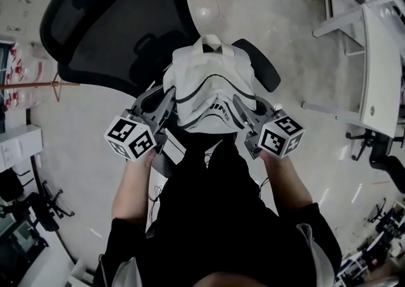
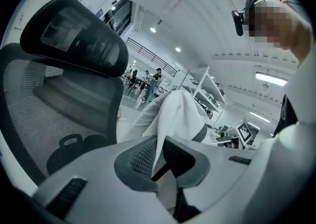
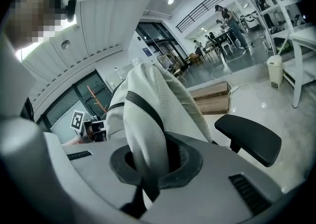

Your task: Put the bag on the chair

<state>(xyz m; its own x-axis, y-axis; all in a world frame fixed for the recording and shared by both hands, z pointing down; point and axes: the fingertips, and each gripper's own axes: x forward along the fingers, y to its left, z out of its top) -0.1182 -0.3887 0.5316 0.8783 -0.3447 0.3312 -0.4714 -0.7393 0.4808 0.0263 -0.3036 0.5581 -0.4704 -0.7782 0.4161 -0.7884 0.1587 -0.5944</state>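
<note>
Black mesh office chair (image 1: 107, 26): backrest toward upper left of head view, one armrest (image 1: 264, 71) just right of the bag. Seat hidden under the load.

White fabric bag (image 1: 212, 92), dark trim: held up between both grippers, over the seat area, in front of the backrest. Contact with the seat not discernible. Drapes and folds freely, so judged soft, light, limp and not fragile. Likely to slump when let go. Best taken by cloth at both sides, as now.

Left gripper (image 1: 166, 103): pinched on a fold of bag cloth.

Right gripper (image 1: 245, 109): likewise clamped on cloth.
</note>
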